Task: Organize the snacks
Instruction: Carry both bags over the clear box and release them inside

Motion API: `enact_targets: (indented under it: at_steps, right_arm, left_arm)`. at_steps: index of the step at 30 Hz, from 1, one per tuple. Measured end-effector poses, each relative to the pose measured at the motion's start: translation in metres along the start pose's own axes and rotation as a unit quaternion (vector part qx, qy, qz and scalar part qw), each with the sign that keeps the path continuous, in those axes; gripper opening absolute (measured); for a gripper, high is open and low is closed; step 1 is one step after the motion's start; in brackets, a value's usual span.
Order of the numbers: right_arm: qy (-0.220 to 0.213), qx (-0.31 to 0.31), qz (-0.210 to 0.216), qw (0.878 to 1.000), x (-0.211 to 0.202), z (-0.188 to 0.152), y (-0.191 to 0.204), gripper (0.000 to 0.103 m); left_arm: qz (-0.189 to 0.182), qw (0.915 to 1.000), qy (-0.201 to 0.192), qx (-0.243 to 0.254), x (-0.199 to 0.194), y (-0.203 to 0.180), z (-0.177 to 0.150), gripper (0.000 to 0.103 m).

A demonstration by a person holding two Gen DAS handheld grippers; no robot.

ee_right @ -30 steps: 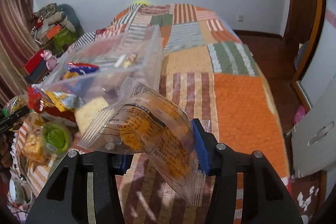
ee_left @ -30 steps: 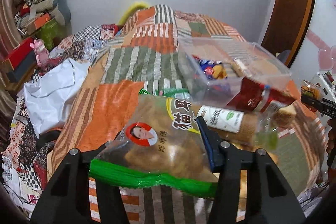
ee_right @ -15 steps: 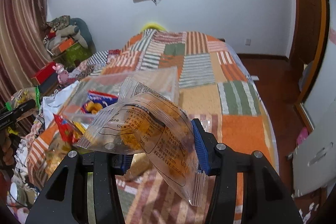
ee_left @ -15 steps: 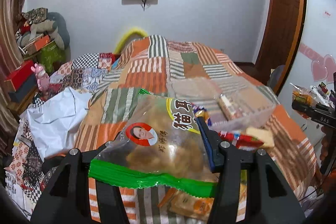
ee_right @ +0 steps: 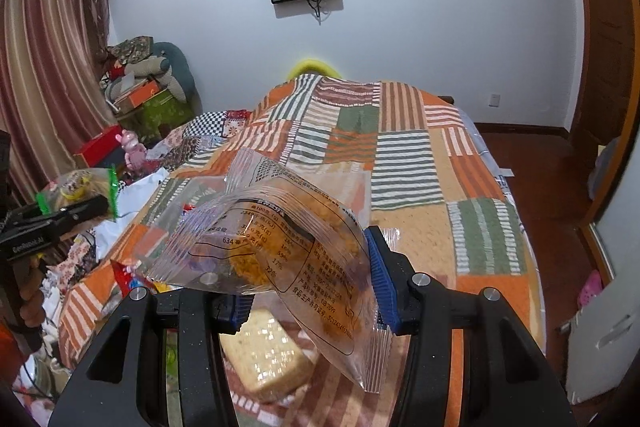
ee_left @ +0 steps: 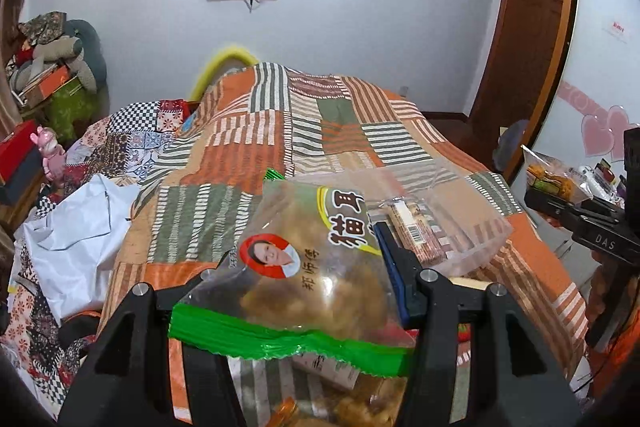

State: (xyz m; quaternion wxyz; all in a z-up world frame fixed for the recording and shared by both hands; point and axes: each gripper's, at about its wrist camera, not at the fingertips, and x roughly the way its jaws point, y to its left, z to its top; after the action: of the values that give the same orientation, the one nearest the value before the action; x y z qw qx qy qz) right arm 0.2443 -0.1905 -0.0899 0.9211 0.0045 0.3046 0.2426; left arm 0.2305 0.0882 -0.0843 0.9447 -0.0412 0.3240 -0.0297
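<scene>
Both hands have lifted since a second ago: the clear tub [ee_left: 472,227] now sits lower in view, at 3 o'clock of my left gripper [ee_left: 296,291], so both bags look ready to drop in. Left gripper is clamped on the green-edged snack bag [ee_left: 304,267]. Right gripper [ee_right: 304,291] is nearly closed, pinching the clear cracker bag [ee_right: 280,247]. Tub holds a striped bar [ee_left: 416,231] (other contents hidden). A cake slice [ee_right: 268,355] lies loose on the quilt [ee_right: 404,163].
</scene>
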Motion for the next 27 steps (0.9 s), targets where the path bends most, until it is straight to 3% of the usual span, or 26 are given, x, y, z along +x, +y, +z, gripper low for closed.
enact_targets:
  at_steps: [12, 22, 27]
  right_arm:
    - [0.020, -0.019, 0.005, 1.000, 0.031, 0.009, 0.006, 0.047]
    - [0.049, -0.035, 0.010, 0.998, 0.057, 0.012, 0.009, 0.047]
    - [0.068, -0.042, 0.008, 0.997, 0.070, 0.007, 0.009, 0.047]
  left_arm:
    - [-0.021, 0.9990, 0.032, 0.025, 0.047, -0.030, 0.018, 0.053]
    - [-0.064, 0.9931, 0.097, 0.014, 0.089, -0.041, 0.021, 0.053]
    - [-0.053, 0.9913, 0.117, 0.030, 0.102, -0.045, 0.014, 0.053]
